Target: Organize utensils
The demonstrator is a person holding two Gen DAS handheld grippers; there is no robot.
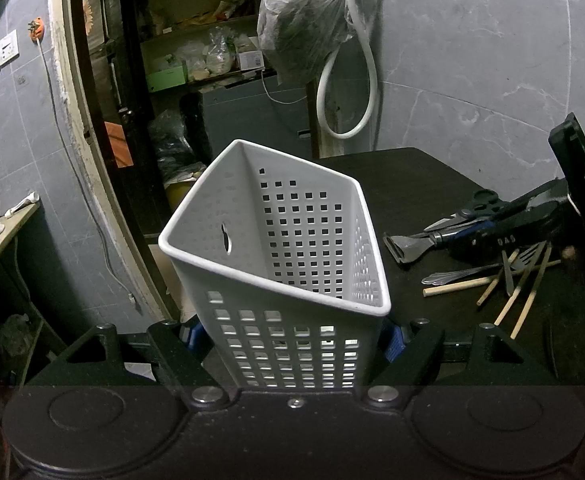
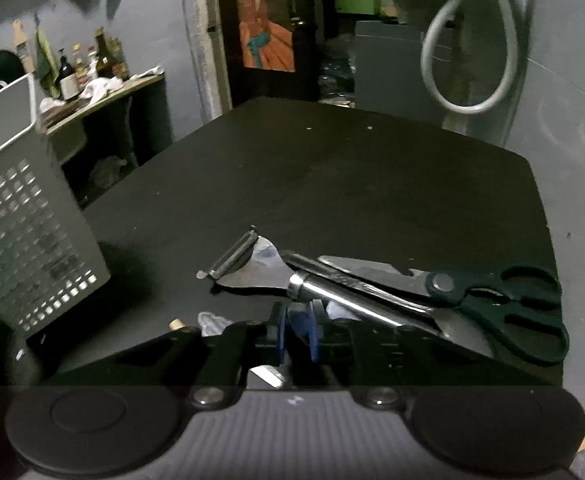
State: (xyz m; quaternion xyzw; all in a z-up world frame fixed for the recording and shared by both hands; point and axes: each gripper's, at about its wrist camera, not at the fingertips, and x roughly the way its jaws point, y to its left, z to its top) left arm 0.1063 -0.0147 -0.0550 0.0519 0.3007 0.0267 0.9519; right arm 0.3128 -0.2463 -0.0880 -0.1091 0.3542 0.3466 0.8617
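Observation:
My left gripper (image 1: 294, 336) is shut on a white perforated basket (image 1: 276, 280), with the blue pads pressed against both side walls. The basket is tilted and holds nothing. It also shows at the left edge of the right wrist view (image 2: 32, 232). On the black table (image 2: 332, 176) lie a metal peeler (image 2: 252, 268), black-handled scissors (image 2: 512, 304), a spoon (image 1: 440, 278), a fork (image 1: 530, 256) and wooden chopsticks (image 1: 452, 286). My right gripper (image 2: 296, 332) sits low over this pile, just short of the peeler's neck. Its blue pads are close together. Whether they pinch anything is hidden.
The table's far edge meets an open doorway with cluttered shelves. A white hose (image 1: 368, 80) and a tied plastic bag (image 1: 304, 28) hang on the grey wall behind. A side counter with bottles (image 2: 92, 64) stands to the left, beyond the basket.

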